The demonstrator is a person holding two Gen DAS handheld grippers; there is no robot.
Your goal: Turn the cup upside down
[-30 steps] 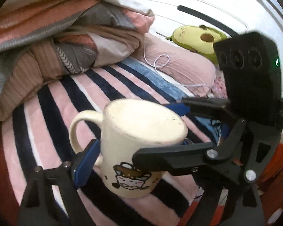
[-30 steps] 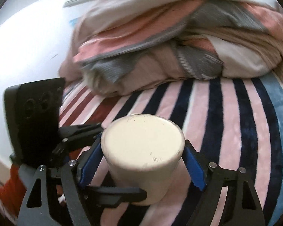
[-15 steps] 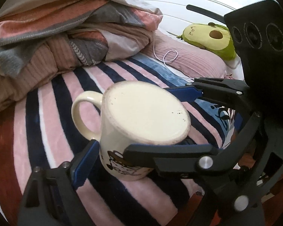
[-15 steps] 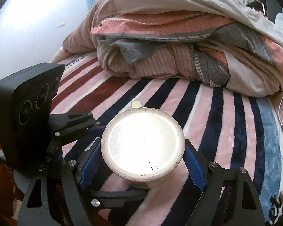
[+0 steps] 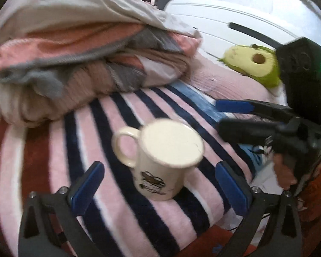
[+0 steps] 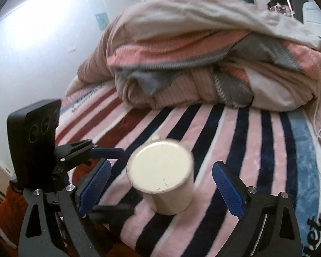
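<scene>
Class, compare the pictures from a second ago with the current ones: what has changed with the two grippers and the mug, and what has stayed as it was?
Both grippers let go. The right gripper, shut on the mug a second ago, now stands open with its pads clear of it. The left gripper has also opened and drawn back. The mug stays base-up on the striped blanket, handle toward the bedding pile.

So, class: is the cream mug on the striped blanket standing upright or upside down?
Upside down. The mug shows a flat closed base on top, its cartoon print is inverted, and it stands on the striped blanket.
</scene>
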